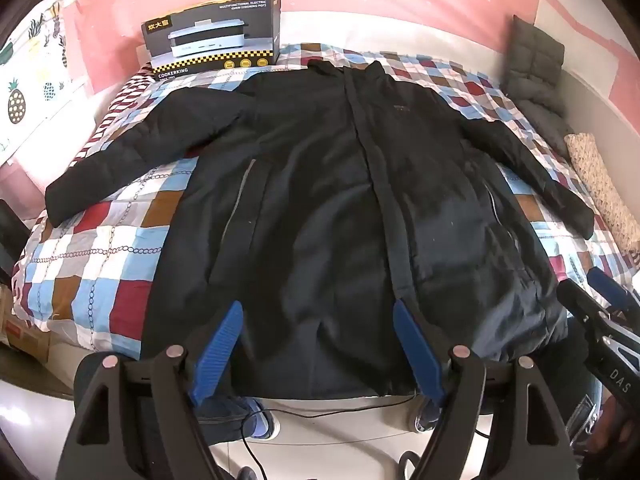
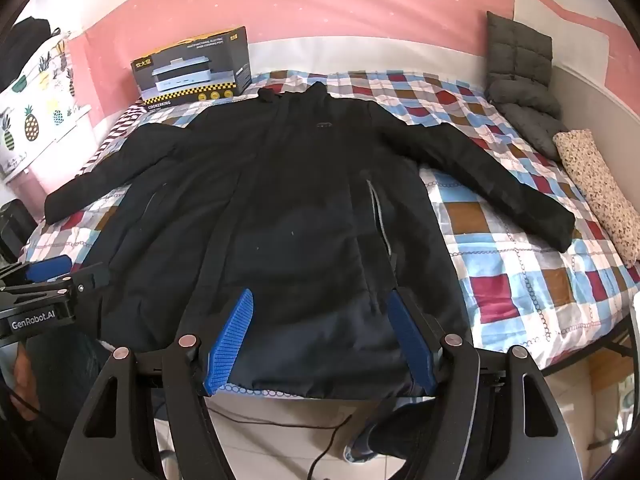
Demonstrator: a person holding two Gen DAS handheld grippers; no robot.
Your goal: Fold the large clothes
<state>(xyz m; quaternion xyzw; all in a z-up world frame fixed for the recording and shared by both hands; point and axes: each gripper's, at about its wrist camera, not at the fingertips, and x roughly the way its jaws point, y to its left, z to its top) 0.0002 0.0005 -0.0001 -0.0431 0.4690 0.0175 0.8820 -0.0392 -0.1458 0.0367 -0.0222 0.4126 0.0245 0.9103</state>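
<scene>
A large black jacket lies flat and front-up on the bed, sleeves spread to both sides, collar toward the far wall; it also shows in the right wrist view. My left gripper is open and empty, hovering above the jacket's hem near the bed's front edge. My right gripper is open and empty, also above the hem, to the right of the left one. The right gripper shows at the right edge of the left wrist view. The left gripper shows at the left edge of the right wrist view.
The bed has a checkered quilt. A cooker box stands at the bed's far left. Grey cushions and a floral pillow lie along the right side. A cable runs on the floor below.
</scene>
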